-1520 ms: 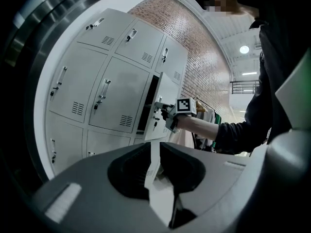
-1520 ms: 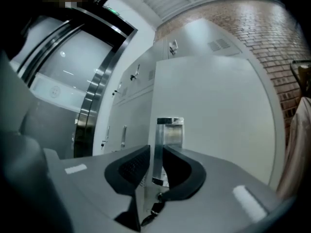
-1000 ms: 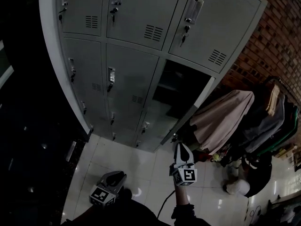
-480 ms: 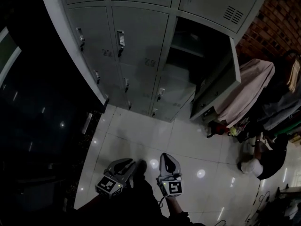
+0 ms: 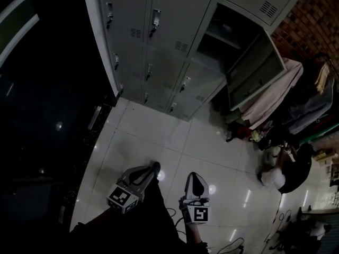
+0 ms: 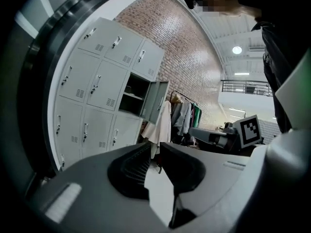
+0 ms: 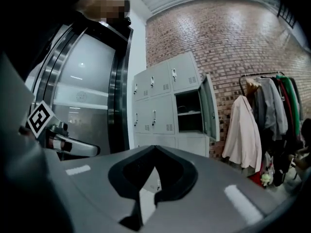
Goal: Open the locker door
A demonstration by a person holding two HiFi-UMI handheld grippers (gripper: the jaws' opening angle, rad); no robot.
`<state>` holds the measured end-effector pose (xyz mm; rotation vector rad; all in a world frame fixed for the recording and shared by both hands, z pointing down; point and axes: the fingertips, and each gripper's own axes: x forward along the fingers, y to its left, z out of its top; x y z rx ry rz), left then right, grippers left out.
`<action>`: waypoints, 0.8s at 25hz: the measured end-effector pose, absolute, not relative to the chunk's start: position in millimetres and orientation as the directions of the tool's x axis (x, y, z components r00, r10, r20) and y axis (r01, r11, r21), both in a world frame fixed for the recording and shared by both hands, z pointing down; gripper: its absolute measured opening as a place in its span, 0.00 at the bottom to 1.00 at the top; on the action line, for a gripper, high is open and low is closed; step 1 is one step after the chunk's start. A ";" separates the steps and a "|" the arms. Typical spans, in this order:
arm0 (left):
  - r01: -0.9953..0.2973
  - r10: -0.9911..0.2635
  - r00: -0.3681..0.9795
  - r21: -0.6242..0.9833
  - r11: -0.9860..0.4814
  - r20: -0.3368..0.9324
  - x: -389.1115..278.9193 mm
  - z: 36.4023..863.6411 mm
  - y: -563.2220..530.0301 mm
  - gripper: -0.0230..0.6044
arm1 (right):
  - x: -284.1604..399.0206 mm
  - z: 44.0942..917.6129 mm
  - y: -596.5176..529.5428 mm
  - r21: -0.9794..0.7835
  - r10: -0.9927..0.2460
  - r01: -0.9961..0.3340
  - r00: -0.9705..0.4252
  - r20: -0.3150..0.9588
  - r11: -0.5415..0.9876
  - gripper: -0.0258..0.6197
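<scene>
Over the tiled floor [image 5: 159,136], well back from the lockers [image 5: 159,46], both grippers sat low by the body. The locker door [image 5: 254,70] in the right column already stood swung wide, compartment exposed, so the task looked done and this read as the stand-off step. Next move probably called for nothing on the door; opening it further would mean walking back up to its free edge. Left gripper [image 5: 152,168]: jaws barely apart, thin slit, nothing in it. Right gripper [image 5: 195,175]: jaws pressed together, empty, touching nothing.

The locker bank [image 5: 169,30] runs past the top edge; its open compartment [image 5: 228,25] is dark inside.
</scene>
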<state>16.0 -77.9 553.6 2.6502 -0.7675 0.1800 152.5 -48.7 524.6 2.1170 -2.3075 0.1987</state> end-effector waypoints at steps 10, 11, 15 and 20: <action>-0.563 -0.540 0.824 0.359 -0.745 0.173 -62.0 543.7 22.5 0.16 | 68.6 490.2 75.7 -0.048 -0.990 -0.991 -0.126 0.057 0.123 0.04; -0.565 -0.544 0.822 0.356 -0.744 0.168 -65.1 541.7 25.9 0.16 | 60.9 486.3 77.7 -0.045 -0.989 -0.989 -0.141 0.047 0.139 0.04; -0.579 -0.567 0.811 0.352 -0.736 0.147 -75.5 532.4 37.6 0.16 | 38.3 469.8 80.4 -0.025 -0.981 -0.981 -0.193 0.015 0.192 0.04; -0.589 -0.578 0.802 0.348 -0.729 0.147 -81.9 526.4 54.4 0.16 | 36.3 455.5 93.3 -0.010 -0.980 -0.980 -0.198 -0.016 0.198 0.04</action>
